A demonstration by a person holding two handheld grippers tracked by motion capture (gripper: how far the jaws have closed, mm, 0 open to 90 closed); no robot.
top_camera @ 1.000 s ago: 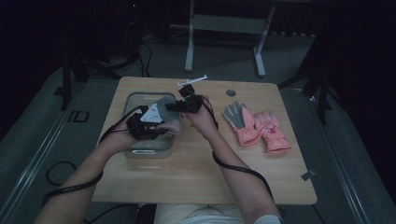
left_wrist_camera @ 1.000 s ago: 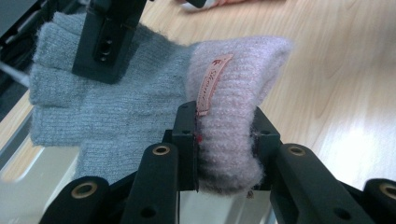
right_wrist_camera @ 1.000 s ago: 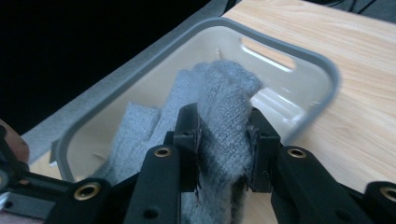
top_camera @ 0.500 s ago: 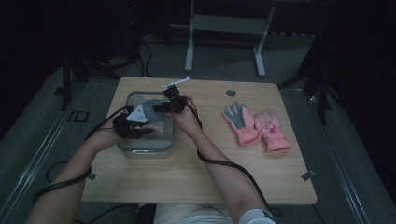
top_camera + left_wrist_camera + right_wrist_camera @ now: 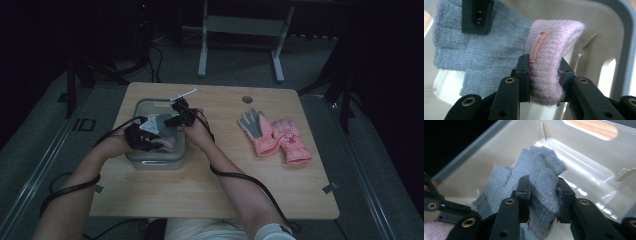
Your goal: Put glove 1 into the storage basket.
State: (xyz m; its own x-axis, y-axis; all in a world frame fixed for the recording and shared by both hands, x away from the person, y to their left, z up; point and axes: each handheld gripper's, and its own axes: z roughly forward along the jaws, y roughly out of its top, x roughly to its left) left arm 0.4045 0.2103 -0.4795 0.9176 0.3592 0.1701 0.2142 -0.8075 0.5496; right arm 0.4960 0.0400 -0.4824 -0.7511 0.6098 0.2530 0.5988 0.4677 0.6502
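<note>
In the high view, a pale wooden table (image 5: 200,195) carries a clear plastic bin with a grey rim (image 5: 145,162) on its left half. Both hands hang over the bin: the left gripper (image 5: 161,145) at its near left, the right gripper (image 5: 175,107) just beyond it, toward the far side. A knitted glove, grey with a pink cuff (image 5: 169,144), shows between them inside the bin. To the right, well apart, a pair of pink padded gloves with grey palms (image 5: 275,135) lies flat on the table.

In the left gripper view, the jaws clamp the glove's folded pink cuff, which bears a small pink label (image 5: 537,45). The grey part stretches left, with the bin's wall behind it.

In the right gripper view, the jaws pinch the glove's grey finger end, which hangs inside the bin; they have just eased slightly apart.
</note>
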